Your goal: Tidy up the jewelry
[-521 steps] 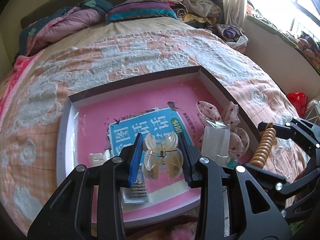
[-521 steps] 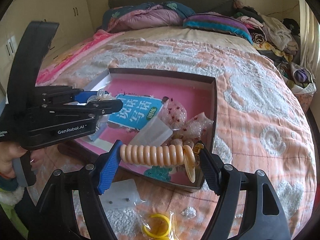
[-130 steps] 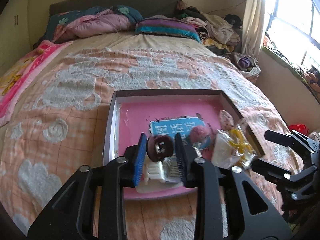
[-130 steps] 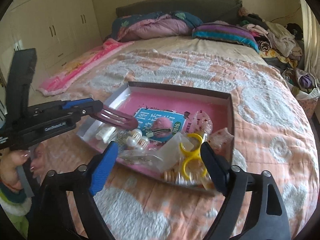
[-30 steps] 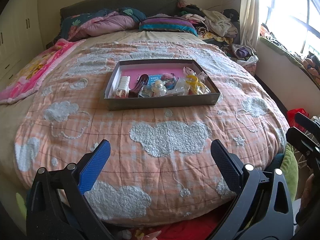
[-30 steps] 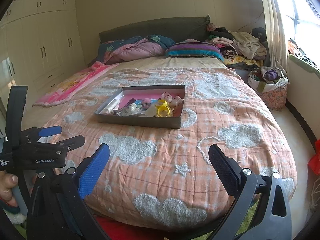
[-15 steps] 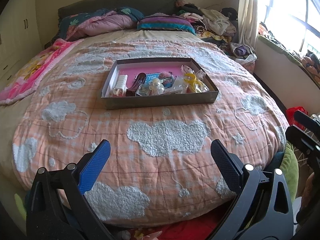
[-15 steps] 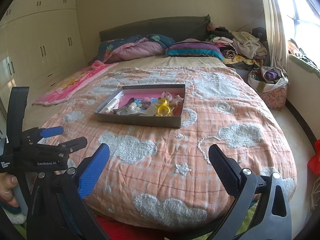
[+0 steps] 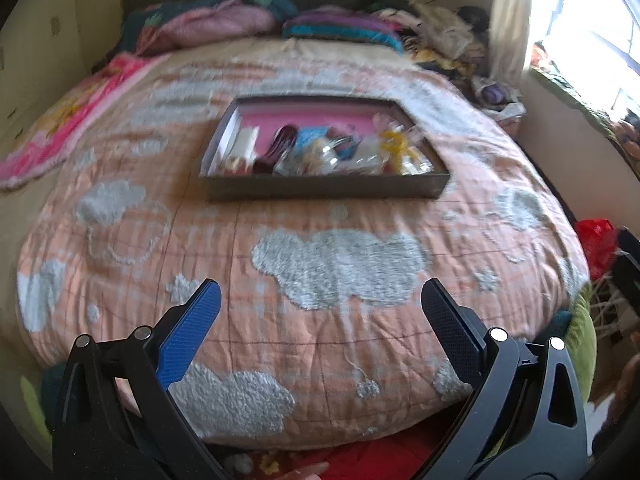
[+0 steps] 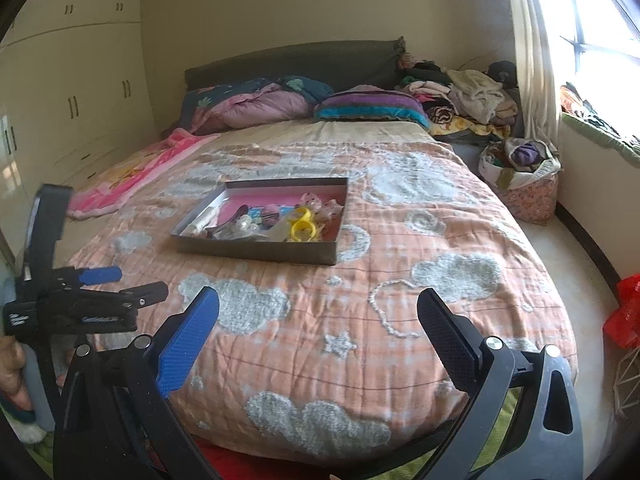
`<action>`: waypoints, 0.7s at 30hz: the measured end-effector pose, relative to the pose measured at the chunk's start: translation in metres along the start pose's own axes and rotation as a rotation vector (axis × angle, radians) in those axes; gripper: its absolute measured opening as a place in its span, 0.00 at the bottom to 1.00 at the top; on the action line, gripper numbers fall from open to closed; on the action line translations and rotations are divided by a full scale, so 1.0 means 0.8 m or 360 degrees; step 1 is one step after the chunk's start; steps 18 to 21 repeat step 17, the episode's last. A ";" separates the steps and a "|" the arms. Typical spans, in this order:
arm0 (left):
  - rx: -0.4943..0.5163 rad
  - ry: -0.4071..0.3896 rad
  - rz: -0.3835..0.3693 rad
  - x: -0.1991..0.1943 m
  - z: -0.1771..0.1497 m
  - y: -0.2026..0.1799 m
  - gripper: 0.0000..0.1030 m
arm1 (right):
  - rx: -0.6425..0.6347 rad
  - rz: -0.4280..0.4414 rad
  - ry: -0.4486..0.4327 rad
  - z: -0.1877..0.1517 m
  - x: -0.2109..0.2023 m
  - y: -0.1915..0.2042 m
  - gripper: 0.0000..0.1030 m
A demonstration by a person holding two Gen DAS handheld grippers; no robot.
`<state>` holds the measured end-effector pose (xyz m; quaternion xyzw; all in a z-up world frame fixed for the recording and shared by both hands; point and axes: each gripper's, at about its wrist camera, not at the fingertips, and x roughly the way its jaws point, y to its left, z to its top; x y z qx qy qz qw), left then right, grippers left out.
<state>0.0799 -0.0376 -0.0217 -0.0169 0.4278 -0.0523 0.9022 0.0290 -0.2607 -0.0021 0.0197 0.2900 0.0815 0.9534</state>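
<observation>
Jewelry (image 10: 260, 222): heaped in the tray (image 10: 256, 250), well ahead of both grippers and untouched by either; in the left wrist view it is blurred.
Left gripper (image 9: 320, 304): held wide open, nothing between the fingers; one blue pad (image 9: 188, 336) and one black pad (image 9: 448, 328) are seen spread over the near end of the quilt. From the right wrist view it is seen from the side at far left (image 10: 100, 292), gripped by a hand (image 10: 12, 368); whether its fingers are apart cannot be told from that angle.
Right gripper (image 10: 318, 312): held wide open and empty, fingers spread over the near end of the quilt, just right of the left gripper.
Tray: grey walls, pink floor, set on the quilt ahead of both grippers, about midway up the bed.
Yellow rings (image 10: 302, 230): laid in the tray's right half, toward the near wall.
Dark clip (image 9: 276, 150): laid left of the tray's middle, beside a white item (image 9: 246, 140).
Quilt (image 10: 400, 280): peach check with grey fluffy clouds, spread below and ahead of the grippers.
Pillows (image 10: 372, 106): piled at the far end, beyond the tray.
Clothes (image 10: 468, 96): heaped far right of the pillows.
Basket (image 10: 520, 184): stood on the floor, right of the bed.
Wardrobe (image 10: 72, 100): lined along the wall, far left.
Window (image 10: 600, 20): bright, at far right.
</observation>
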 end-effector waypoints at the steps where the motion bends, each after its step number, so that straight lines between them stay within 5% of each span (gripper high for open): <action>1: -0.0018 0.0022 0.0034 0.008 0.002 0.001 0.91 | -0.0003 -0.0012 -0.0004 0.000 -0.001 -0.002 0.96; 7: -0.0068 0.0081 0.0276 0.047 0.021 0.011 0.91 | -0.0024 -0.0109 -0.0059 -0.003 -0.003 -0.032 0.96; 12: -0.0412 0.0152 0.0443 0.090 0.056 0.088 0.91 | 0.0048 -0.0157 -0.0057 -0.011 0.018 -0.083 0.96; 15: -0.0752 0.0195 0.0603 0.121 0.077 0.182 0.91 | 0.0121 -0.0165 -0.0033 -0.020 0.034 -0.117 0.96; 17: -0.0878 0.0113 0.0773 0.127 0.084 0.236 0.91 | 0.0267 -0.0139 0.0014 -0.030 0.048 -0.151 0.96; 21: -0.0878 0.0113 0.0773 0.127 0.084 0.236 0.91 | 0.0267 -0.0139 0.0014 -0.030 0.048 -0.151 0.96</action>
